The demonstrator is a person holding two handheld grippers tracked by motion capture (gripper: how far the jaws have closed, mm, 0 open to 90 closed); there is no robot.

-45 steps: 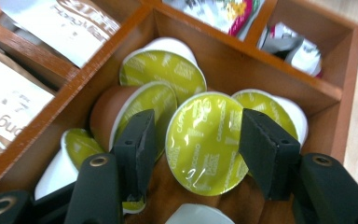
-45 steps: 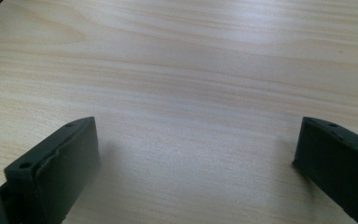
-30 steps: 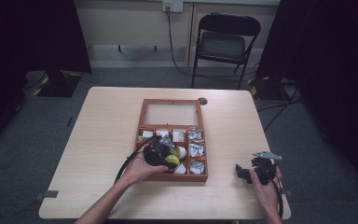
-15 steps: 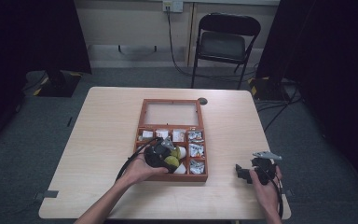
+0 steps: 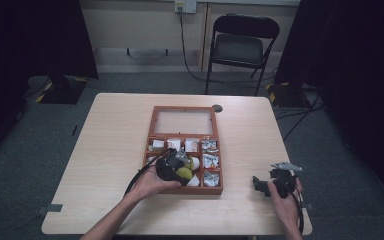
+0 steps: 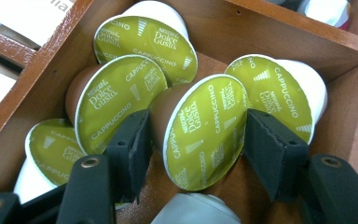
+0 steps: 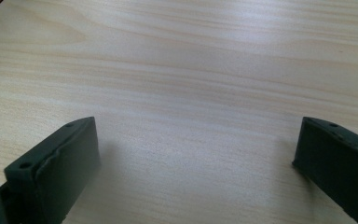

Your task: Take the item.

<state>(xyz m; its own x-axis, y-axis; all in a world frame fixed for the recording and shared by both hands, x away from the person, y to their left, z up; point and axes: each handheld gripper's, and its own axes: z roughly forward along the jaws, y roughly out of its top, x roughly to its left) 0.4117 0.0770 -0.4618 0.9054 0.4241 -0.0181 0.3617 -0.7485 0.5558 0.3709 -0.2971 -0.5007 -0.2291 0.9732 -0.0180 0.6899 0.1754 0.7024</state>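
Your left gripper clamps the brown coffee capsule with green foil lid, lid facing you; lift straight back. Right gripper rests open.

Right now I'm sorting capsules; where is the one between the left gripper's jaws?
In the wooden box's front-left compartment, the capsule lies among other green-lidded capsules.

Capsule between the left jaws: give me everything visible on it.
The capsule has a brown body and an olive-green foil lid printed "Nescafé Dolce Gusto Cappuccino" in white. It lies tilted, lid toward the camera, in a compartment of the wooden box among four like capsules. The left gripper brackets it: the right pad meets the lid rim, the left pad sits at the body. A white capsule lies just below it.
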